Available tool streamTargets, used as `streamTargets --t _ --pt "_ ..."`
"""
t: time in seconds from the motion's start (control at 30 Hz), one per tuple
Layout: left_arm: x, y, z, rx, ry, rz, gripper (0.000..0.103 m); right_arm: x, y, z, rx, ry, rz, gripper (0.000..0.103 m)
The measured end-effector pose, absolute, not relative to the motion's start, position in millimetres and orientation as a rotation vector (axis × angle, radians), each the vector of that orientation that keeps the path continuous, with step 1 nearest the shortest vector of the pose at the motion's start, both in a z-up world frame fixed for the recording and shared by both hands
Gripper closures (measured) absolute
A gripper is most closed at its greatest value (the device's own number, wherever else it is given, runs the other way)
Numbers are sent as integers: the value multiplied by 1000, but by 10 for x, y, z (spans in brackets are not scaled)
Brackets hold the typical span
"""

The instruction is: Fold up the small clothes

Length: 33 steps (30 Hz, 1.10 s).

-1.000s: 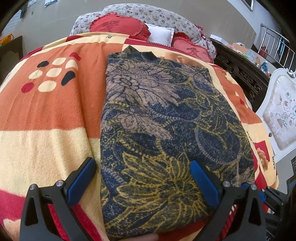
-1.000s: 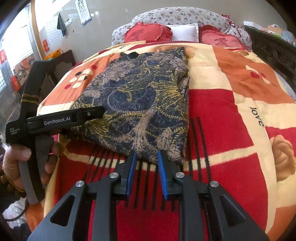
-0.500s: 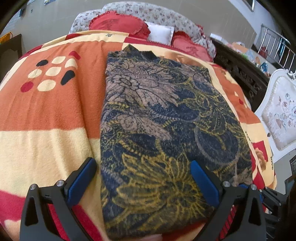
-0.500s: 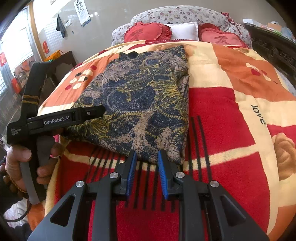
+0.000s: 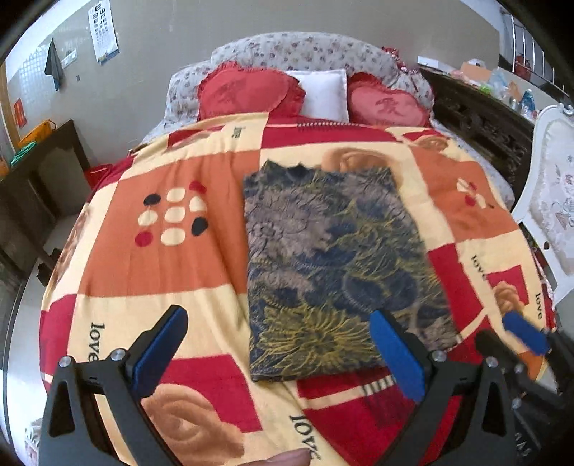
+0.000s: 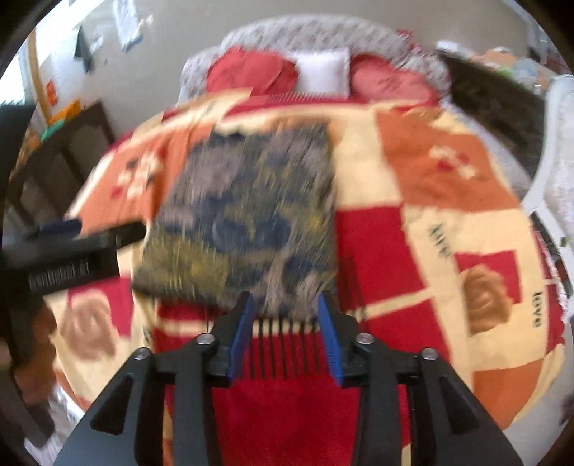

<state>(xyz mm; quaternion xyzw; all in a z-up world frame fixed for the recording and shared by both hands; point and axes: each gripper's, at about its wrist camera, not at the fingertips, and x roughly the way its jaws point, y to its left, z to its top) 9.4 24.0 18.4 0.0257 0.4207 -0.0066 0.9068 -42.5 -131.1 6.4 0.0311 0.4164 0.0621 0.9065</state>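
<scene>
The folded garment (image 5: 337,272), a dark blue fabric with gold and grey floral print, is lying flat on the blanket (image 5: 143,258) covering the bed, occupying the centre of the left wrist view and extending toward 12 o'clock. The left tongs (image 5: 276,355) are standing wide open, gripping nothing; the left blue pad is sitting at 8 o'clock over bare blanket and the right pad at 4 o'clock over the garment's near right corner. The right tongs (image 6: 285,331) are also open, at a moderate gap and holding nothing, framing the garment's near edge toward 12 o'clock; this view is motion-blurred. In the left wrist view the right tongs are appearing at 4 o'clock, beside the garment's corner. The blanket is carrying the word "love" printed repeatedly, readable at 8 o'clock, 6 o'clock and 3 o'clock. Two red heart cushions (image 5: 251,93) with an embroidered character, not legible, are flanking a white pillow (image 5: 324,91) at 12 o'clock. An eye chart (image 5: 104,30) is hanging on the wall at 11 o'clock. Lettering on the left tool body in the right wrist view is too blurred to read.
</scene>
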Motion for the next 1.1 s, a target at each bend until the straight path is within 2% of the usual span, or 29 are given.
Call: streamTargets --t 0.07,0.3,0.37,0.47,1.1 --pt "113 207 210 45 877 -24 0 -422 -1335 220 43 812 116 41" --pt "82 178 235 39 895 -36 0 -364 -1368 431 54 812 143 37" --pt "85 194 252 37 891 -31 0 -346 -1363 436 42 819 122 27" --pt "89 225 291 31 885 -24 0 -333 -1376 454 53 835 113 23" --pt "96 206 353 24 877 -44 0 -306 -1336 547 40 859 101 20"
